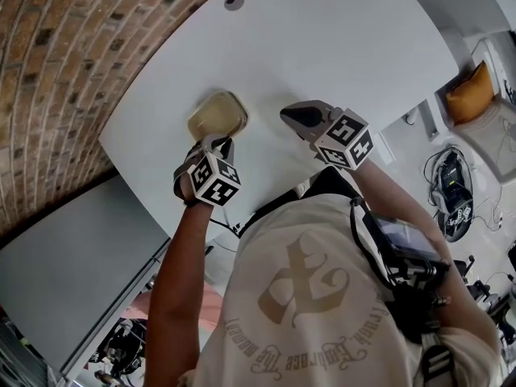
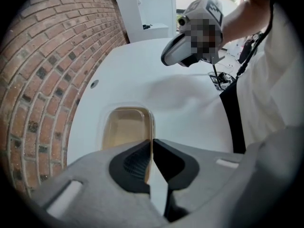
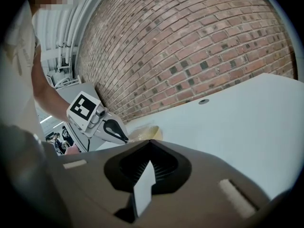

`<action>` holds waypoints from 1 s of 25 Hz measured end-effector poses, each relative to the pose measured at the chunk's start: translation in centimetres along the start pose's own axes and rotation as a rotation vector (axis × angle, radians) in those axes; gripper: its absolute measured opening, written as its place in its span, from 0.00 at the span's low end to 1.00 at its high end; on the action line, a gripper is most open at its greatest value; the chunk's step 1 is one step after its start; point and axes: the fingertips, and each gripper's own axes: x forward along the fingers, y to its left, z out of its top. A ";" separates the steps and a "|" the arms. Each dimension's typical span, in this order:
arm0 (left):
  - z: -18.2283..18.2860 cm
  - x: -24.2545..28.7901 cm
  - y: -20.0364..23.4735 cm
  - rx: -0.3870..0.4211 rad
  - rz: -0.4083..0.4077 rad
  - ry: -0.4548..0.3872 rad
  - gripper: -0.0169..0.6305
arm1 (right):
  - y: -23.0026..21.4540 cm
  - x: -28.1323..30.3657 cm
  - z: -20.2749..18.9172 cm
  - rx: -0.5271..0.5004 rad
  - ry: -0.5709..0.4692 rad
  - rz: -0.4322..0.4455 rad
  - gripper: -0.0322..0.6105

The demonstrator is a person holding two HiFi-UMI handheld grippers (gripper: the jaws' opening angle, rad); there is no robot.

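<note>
Left gripper [image 2: 152,140]: jaws drawn together. The clear, shallow plastic tub with a tan inside [image 2: 127,127] lies just ahead of and under its tips; a rim pinch is unclear. Right gripper [image 3: 149,144]: closed, empty, with the tub off to its left on the white table [image 1: 339,47]. Tub judged light, thin-walled, slick and easily crushed; grip it at the rim lip.

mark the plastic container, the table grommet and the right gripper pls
plastic container [image 1: 217,115], head view, middle of its tan inside.
table grommet [image 1: 234,2], head view, centre of the round disc.
right gripper [image 3: 149,141], right gripper view, where its two jaw tips meet.
</note>
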 end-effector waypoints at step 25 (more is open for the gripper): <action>-7.0 -6.4 -3.7 -0.316 0.171 -0.167 0.06 | 5.2 -0.1 0.8 -0.130 0.045 0.000 0.06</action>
